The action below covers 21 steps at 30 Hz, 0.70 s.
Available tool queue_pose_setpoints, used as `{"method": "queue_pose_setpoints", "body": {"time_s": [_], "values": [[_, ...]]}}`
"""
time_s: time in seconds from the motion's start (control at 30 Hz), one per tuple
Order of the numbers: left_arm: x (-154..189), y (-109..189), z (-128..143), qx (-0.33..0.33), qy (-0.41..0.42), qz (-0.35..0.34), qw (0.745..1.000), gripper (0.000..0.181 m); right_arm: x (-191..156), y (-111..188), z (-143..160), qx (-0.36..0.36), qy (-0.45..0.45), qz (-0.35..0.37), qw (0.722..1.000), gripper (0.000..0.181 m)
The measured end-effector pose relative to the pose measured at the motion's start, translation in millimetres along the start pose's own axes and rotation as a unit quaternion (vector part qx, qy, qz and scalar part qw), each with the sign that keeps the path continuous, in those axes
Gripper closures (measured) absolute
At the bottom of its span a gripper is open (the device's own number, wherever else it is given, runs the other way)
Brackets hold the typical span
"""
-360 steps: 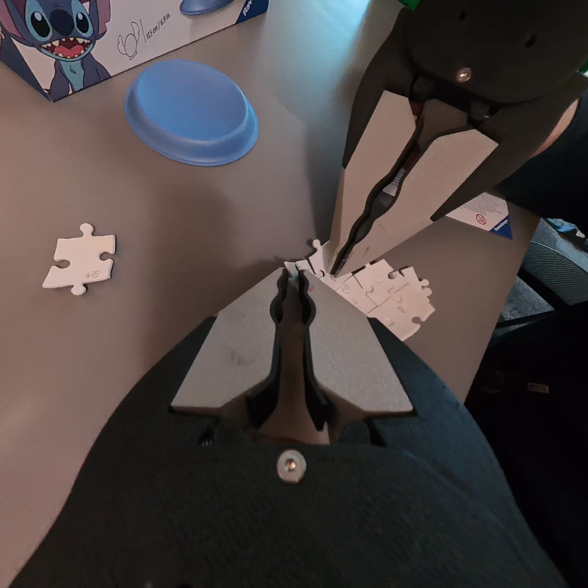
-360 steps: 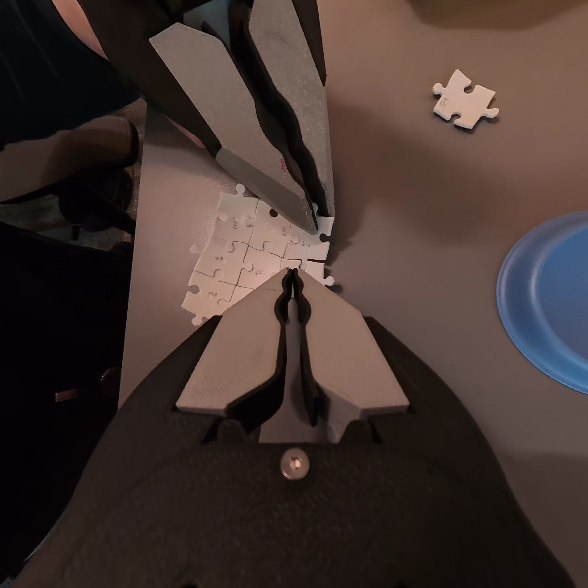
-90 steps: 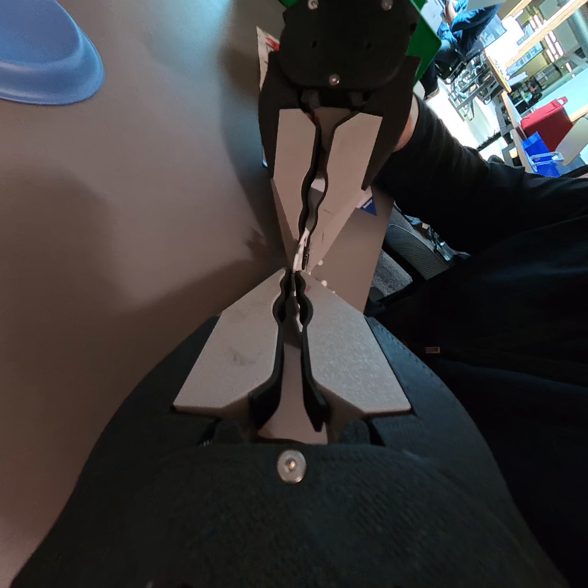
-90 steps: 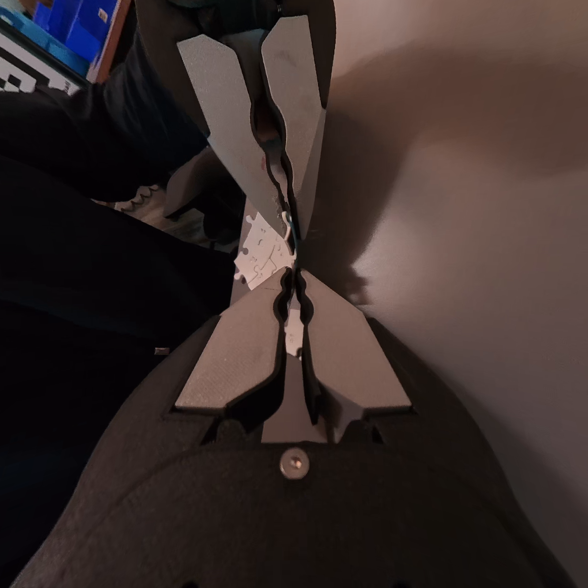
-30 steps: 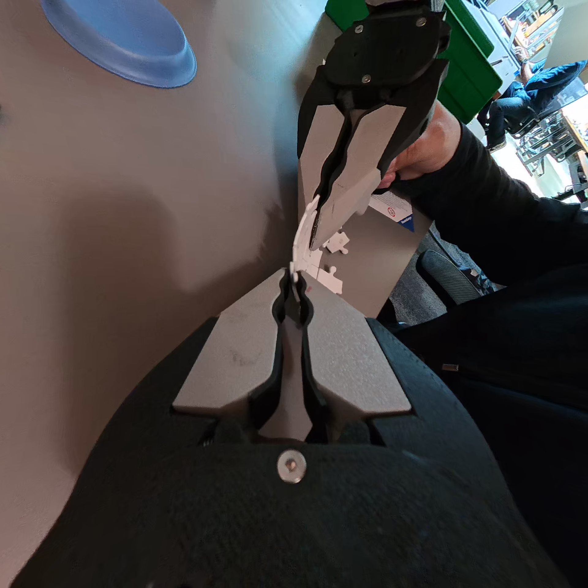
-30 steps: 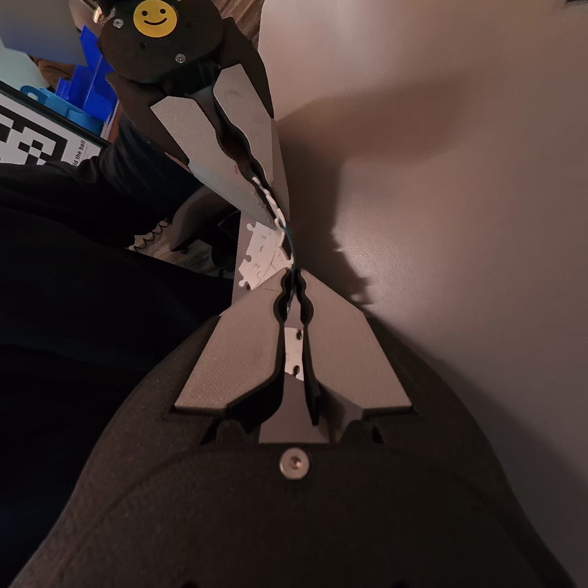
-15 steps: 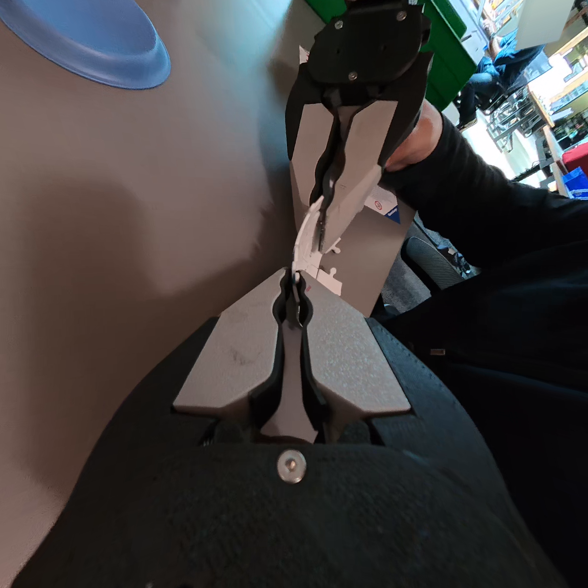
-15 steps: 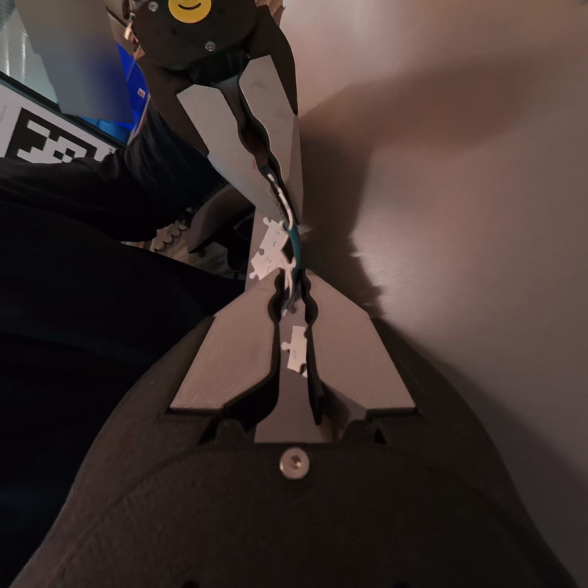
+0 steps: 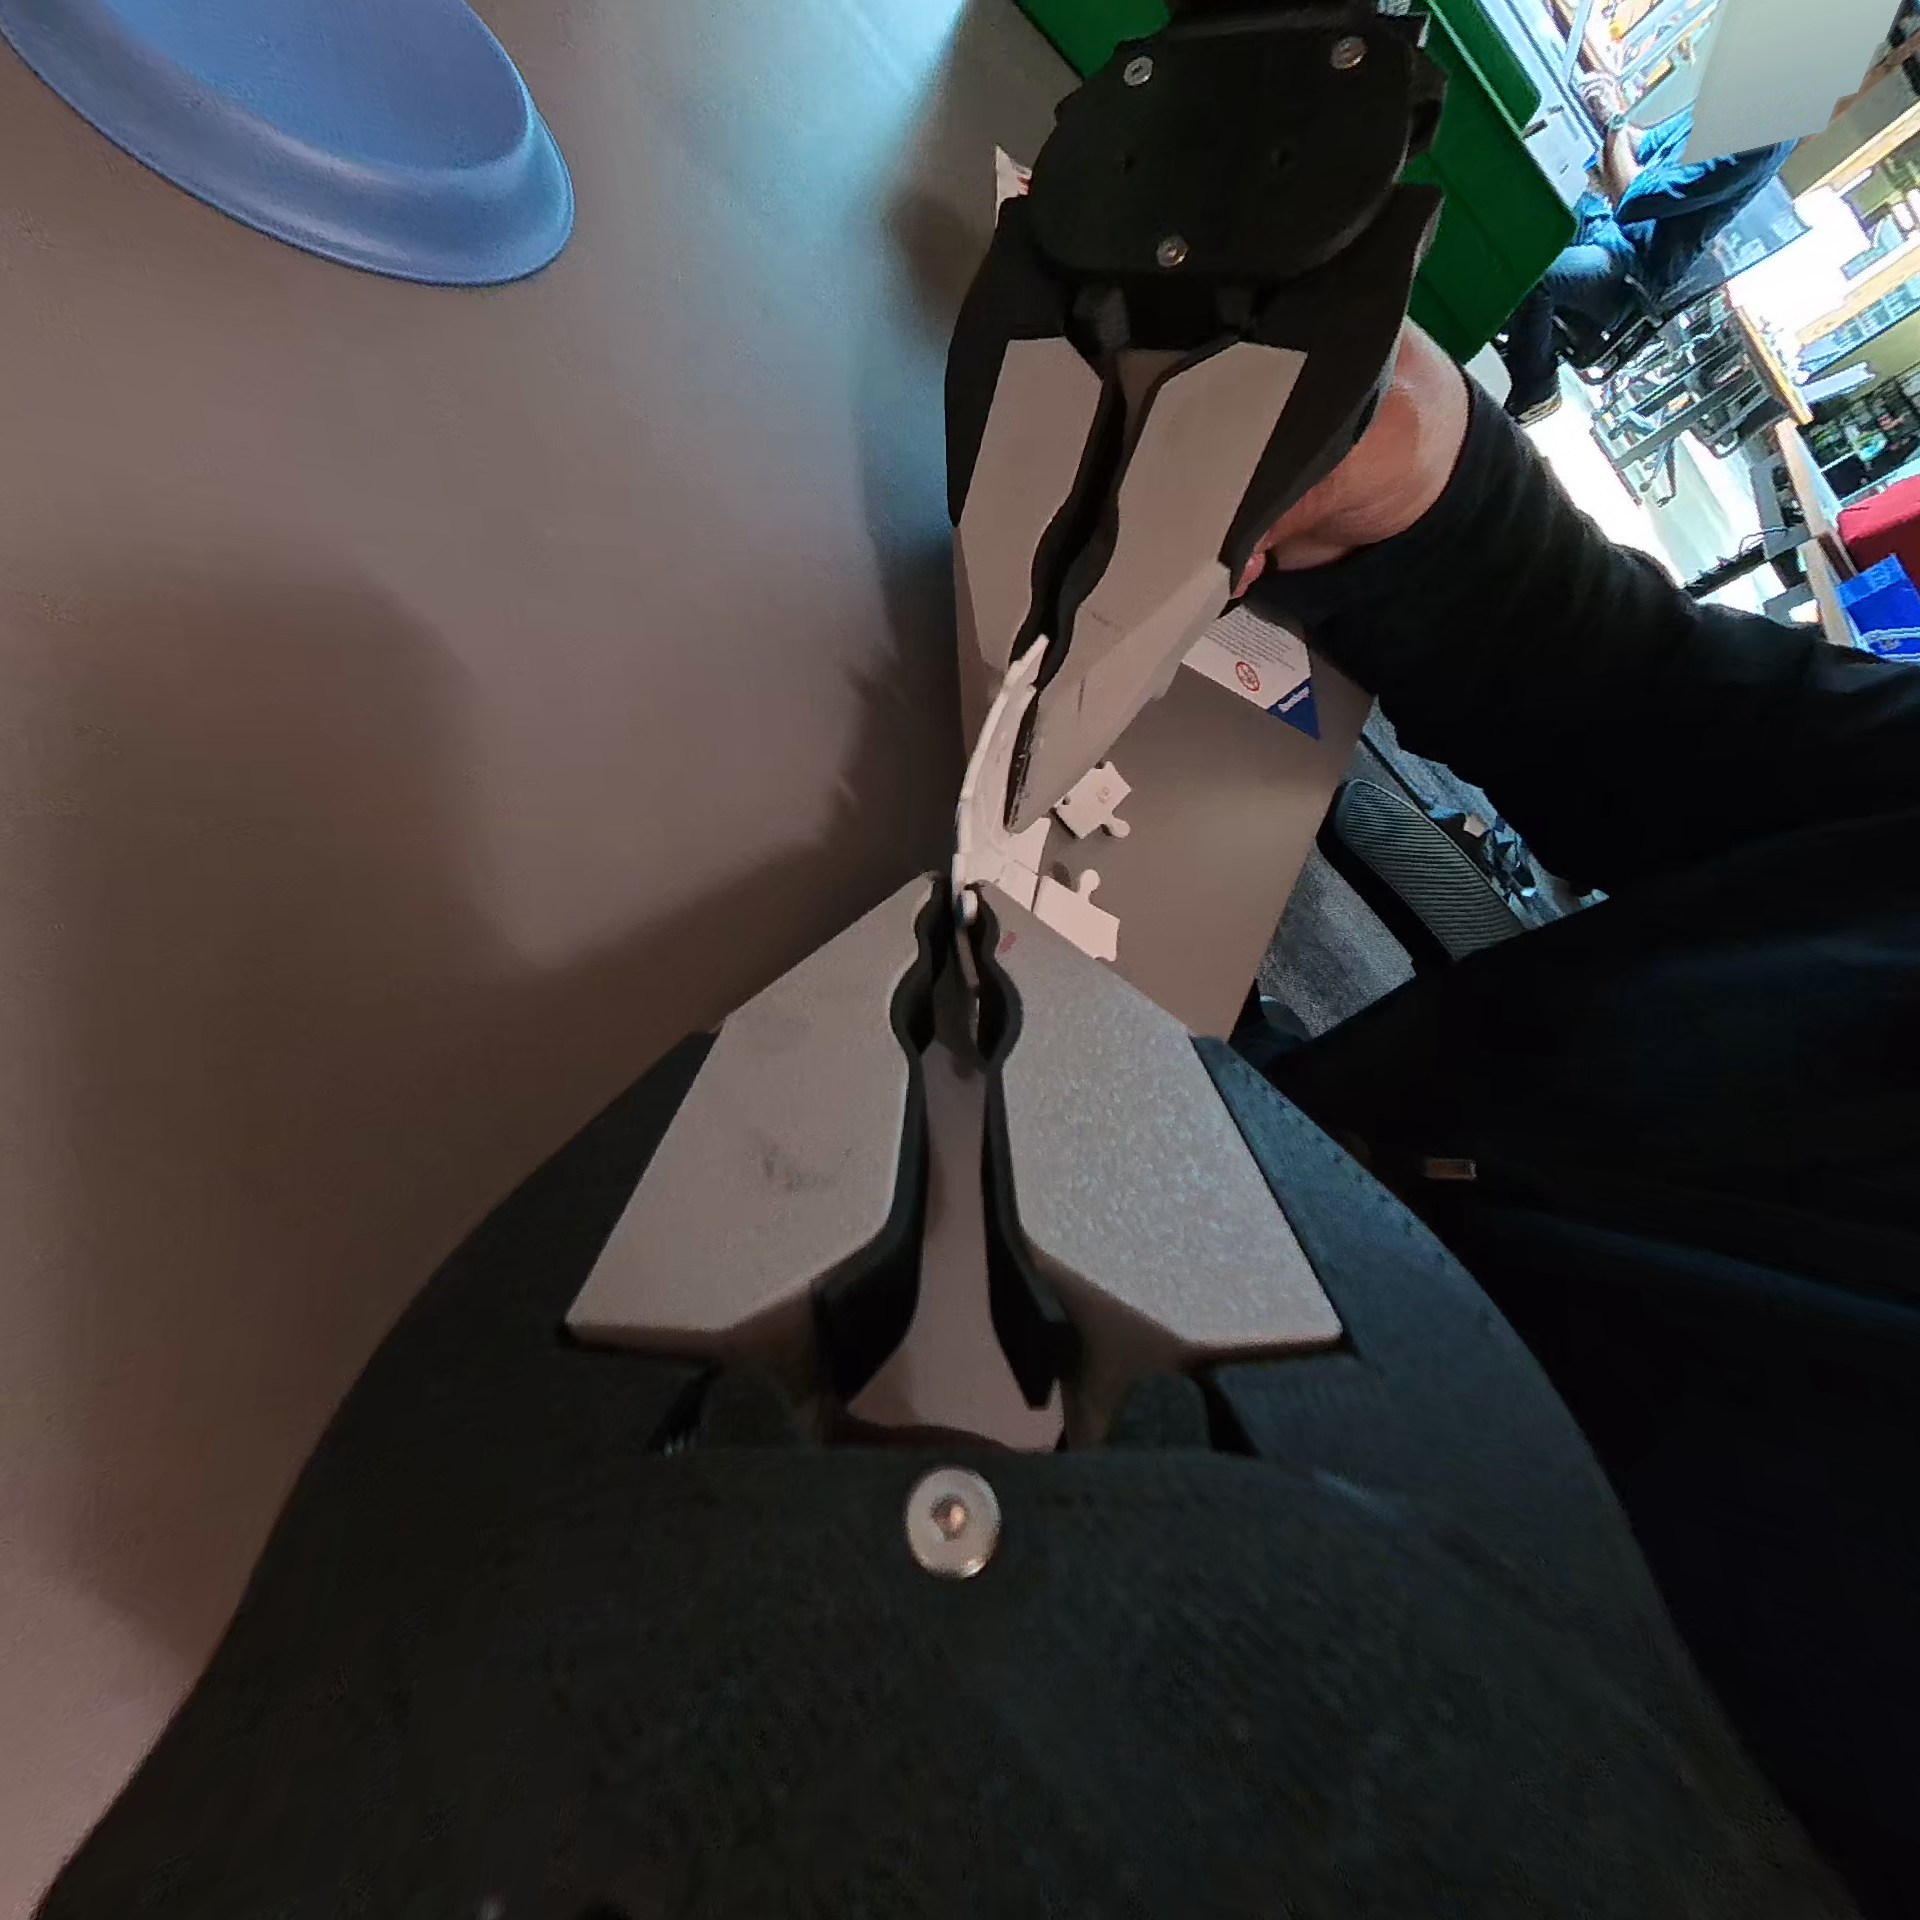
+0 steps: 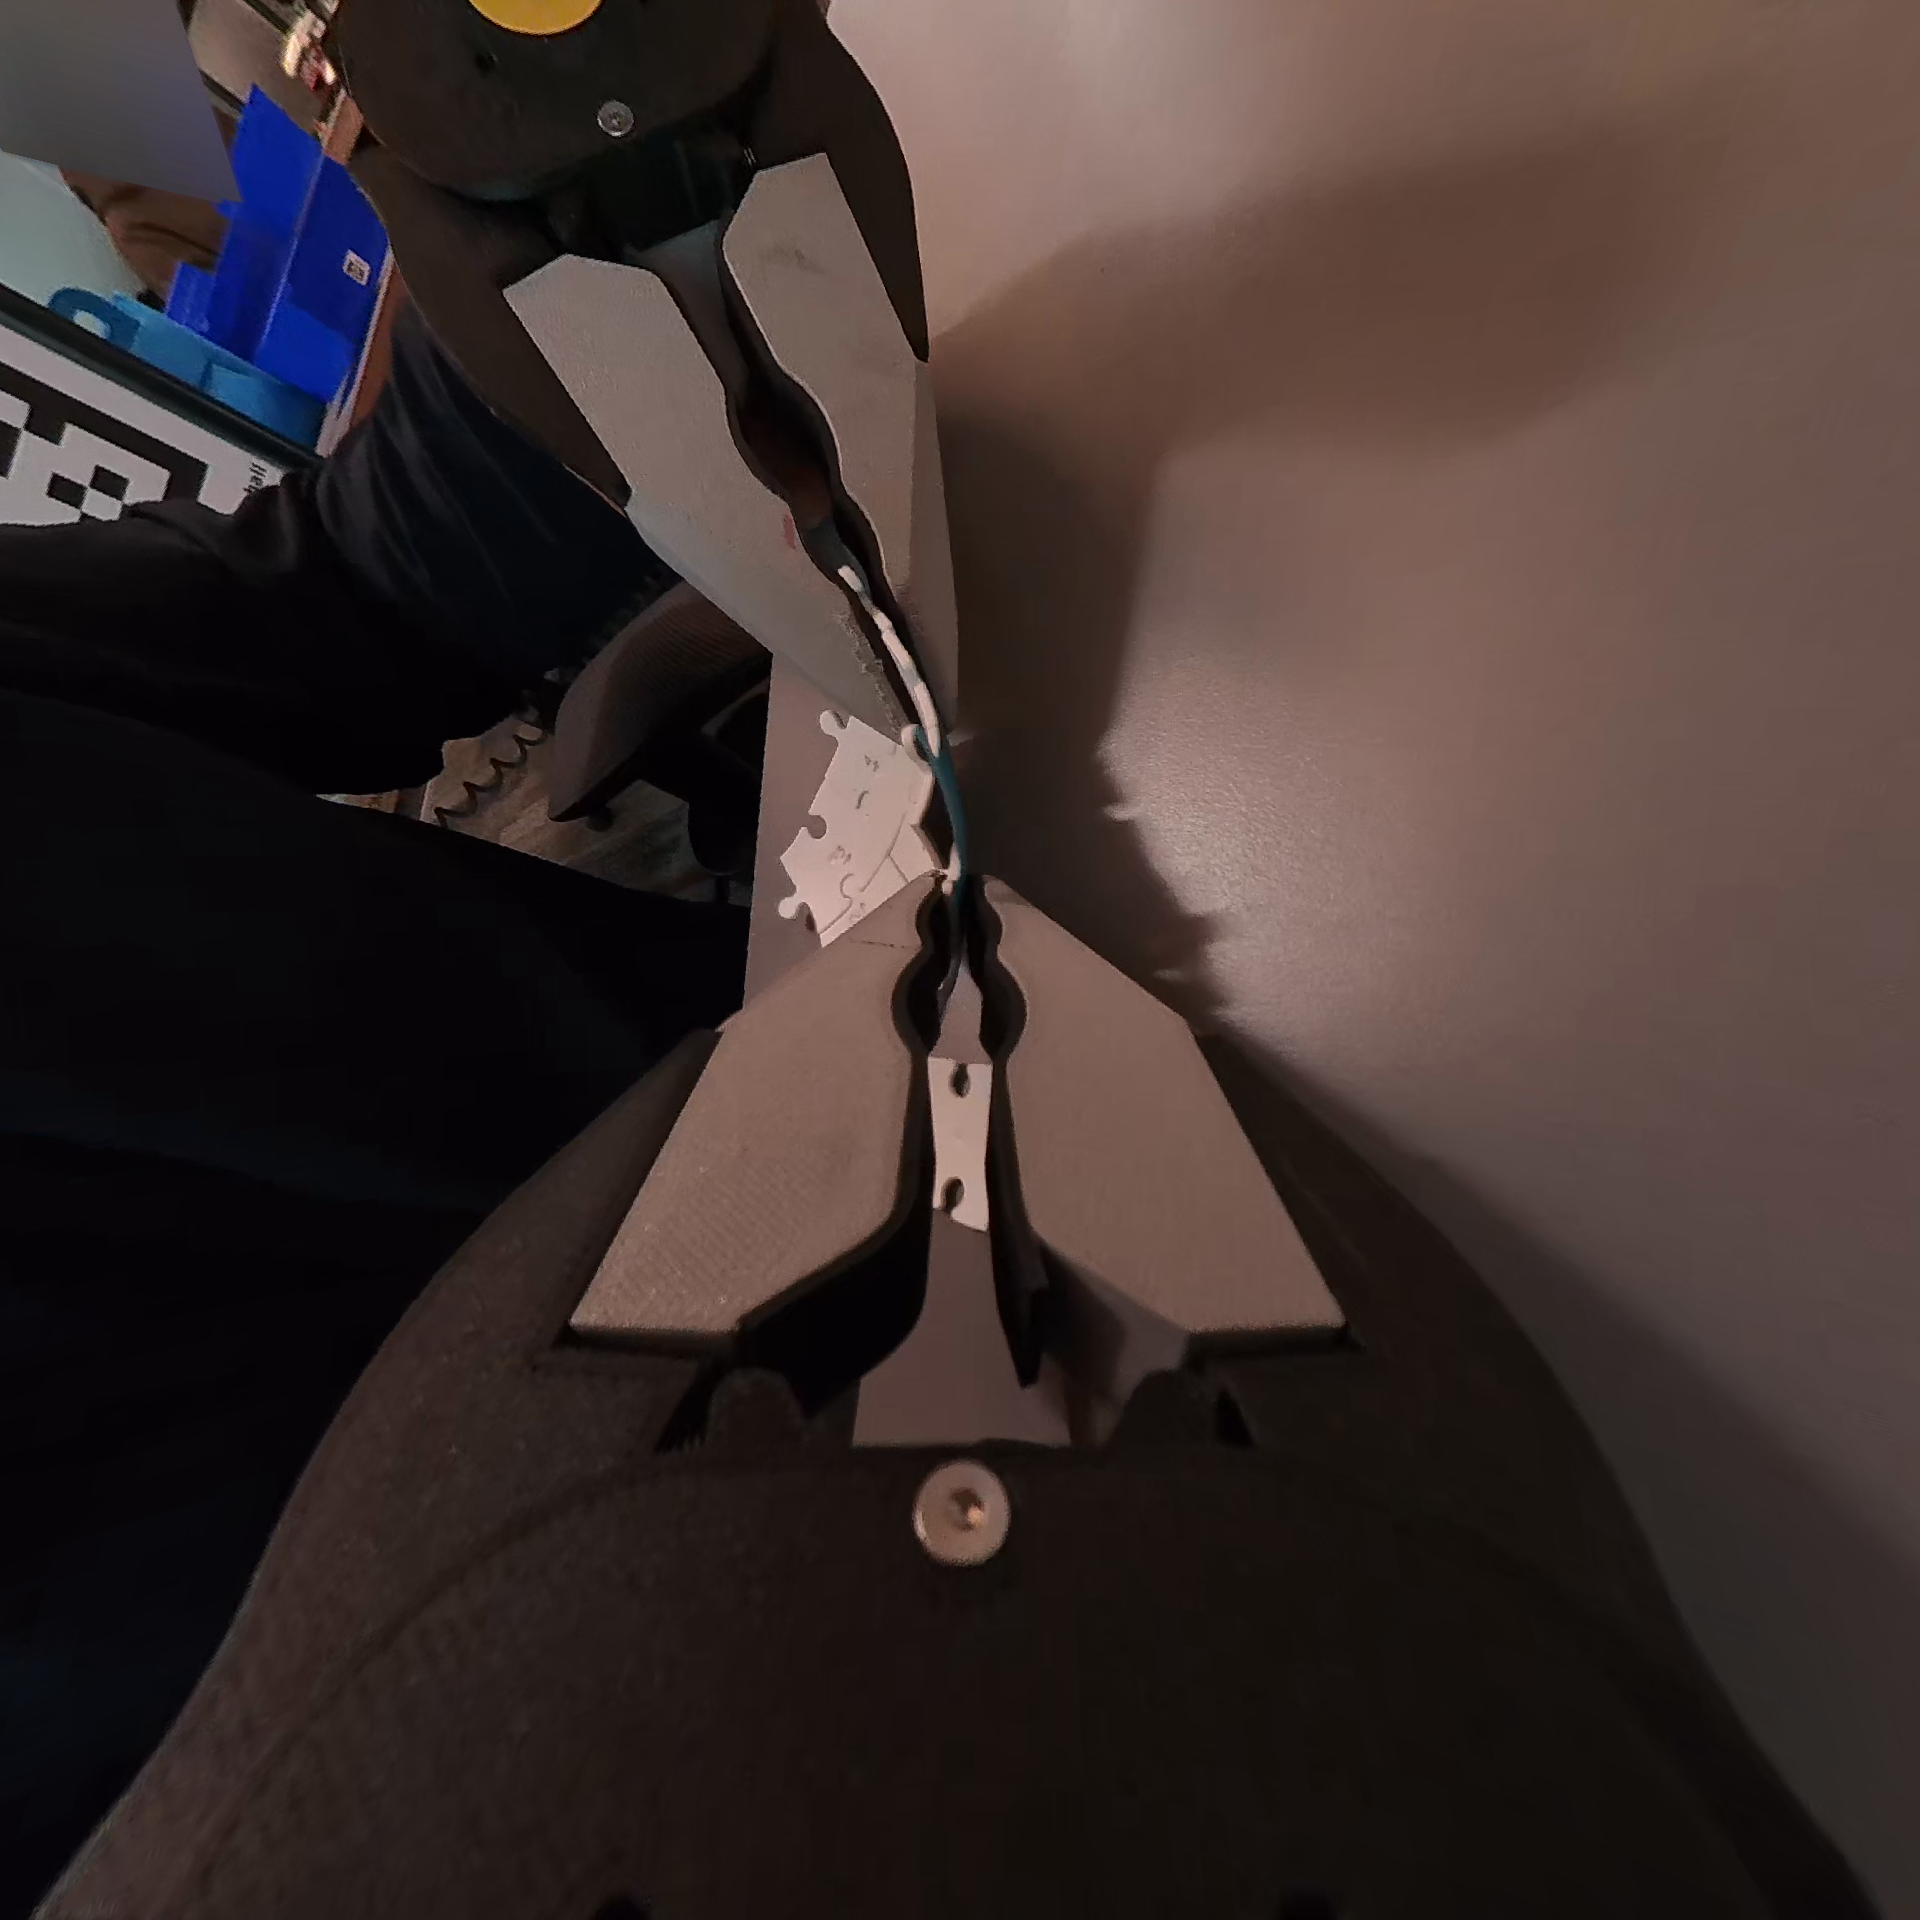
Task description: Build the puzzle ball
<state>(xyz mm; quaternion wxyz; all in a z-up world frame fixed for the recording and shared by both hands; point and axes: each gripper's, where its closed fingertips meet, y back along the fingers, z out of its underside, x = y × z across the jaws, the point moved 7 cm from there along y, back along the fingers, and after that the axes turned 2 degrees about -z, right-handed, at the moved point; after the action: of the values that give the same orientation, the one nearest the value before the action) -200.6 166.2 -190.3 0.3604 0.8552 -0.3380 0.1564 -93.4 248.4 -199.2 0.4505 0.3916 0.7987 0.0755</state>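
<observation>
Both the left gripper point(image 9: 961, 902) and right gripper point(image 10: 958, 896) pinch the curved puzzle panel point(image 10: 862, 821) above the table point(image 9: 312, 727) (thin, light, seams likely fragile); edge grips suit it

The puzzle sheet point(image 9: 992, 774) is white on its back and teal-blue along its printed face point(image 10: 948, 800), with faint grey marks on the white pieces. The left gripper point(image 9: 961, 914) and right gripper point(image 10: 961, 914) have speckled grey fingers, black inner pads and black bodies. The counter point(image 9: 364, 727) is matte grey-brown, shadowed in patches. A round dish point(image 9: 312, 135) is plain mid-blue. A crate point(image 9: 1486, 177) is bright green. The sleeve point(image 9: 1662, 727) is black. A yellow sticker point(image 10: 530, 8) sits on the left gripper's black body.
</observation>
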Motion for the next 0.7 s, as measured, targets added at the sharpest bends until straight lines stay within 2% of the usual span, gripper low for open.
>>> {"method": "queue_pose_setpoints", "body": {"time_s": [0.23, 0.33, 0.4, 0.5, 0.6, 0.7], "values": [[-3, 3, -1, 0.009, 0.018, 0.014, 1.0, 0.181, 1, 1, -3, 0.017, -0.01, -0.023, 1.0, 0.179], [-7, 7, -5, 0.028, 0.032, 0.014, 0.999, 0.181, 2, 7, -8, 0.042, -0.019, -0.041, 0.998, 0.153], [-12, 9, -7, 0.042, 0.046, 0.006, 0.998, 0.181, 4, 14, -11, 0.063, -0.014, -0.031, 0.997, 0.152], [-20, 11, -10, 0.056, 0.059, -0.025, 0.996, 0.181, 10, 35, -20, 0.125, -0.005, 0.004, 0.992, 0.152], [-29, 12, -14, 0.071, 0.067, -0.069, 0.993, 0.181, 18, 64, -26, 0.19, 0.009, 0.071, 0.979, 0.153], [-37, 13, -18, 0.084, 0.072, -0.125, 0.986, 0.181, 20, 88, -28, 0.251, 0.009, 0.089, 0.964, 0.158]]}}
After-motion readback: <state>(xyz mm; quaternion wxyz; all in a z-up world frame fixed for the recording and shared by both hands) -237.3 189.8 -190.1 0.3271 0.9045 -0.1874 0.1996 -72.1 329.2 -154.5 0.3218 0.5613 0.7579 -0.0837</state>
